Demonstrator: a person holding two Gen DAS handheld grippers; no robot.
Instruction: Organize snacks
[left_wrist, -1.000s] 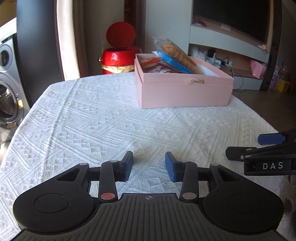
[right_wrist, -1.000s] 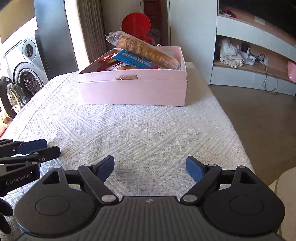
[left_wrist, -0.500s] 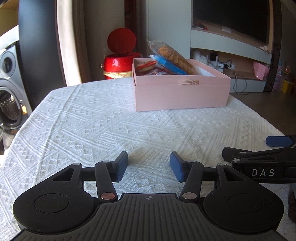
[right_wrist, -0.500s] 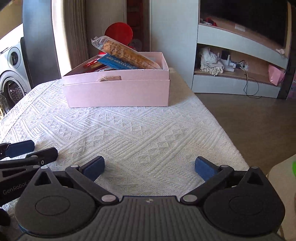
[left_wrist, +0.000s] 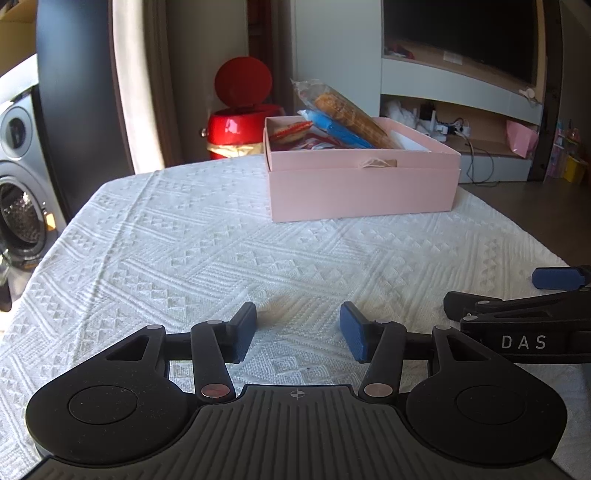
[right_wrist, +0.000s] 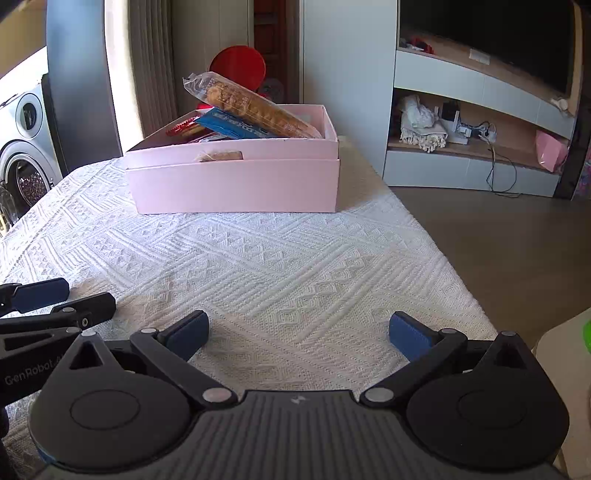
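A pink box (left_wrist: 362, 192) stands at the far side of the table and holds several snack packs. A clear sleeve of biscuits (left_wrist: 347, 110) leans out over its rim, on a blue pack (left_wrist: 336, 129). The box also shows in the right wrist view (right_wrist: 236, 184), with the biscuit sleeve (right_wrist: 255, 105) on top. My left gripper (left_wrist: 297, 334) is open and empty, low over the tablecloth near the front. My right gripper (right_wrist: 299, 334) is open wide and empty, just right of the left one. Each gripper shows at the edge of the other's view.
A white woven tablecloth (left_wrist: 184, 251) covers the table. A red bin (left_wrist: 240, 125) with its lid up stands behind the table. A washing machine (left_wrist: 18, 206) is at the left. A TV shelf unit (right_wrist: 476, 122) and bare floor lie to the right of the table edge.
Both grippers have stayed near the table's front; the views shifted slightly. The left jaws have opened wider. The right jaws have opened a little more.
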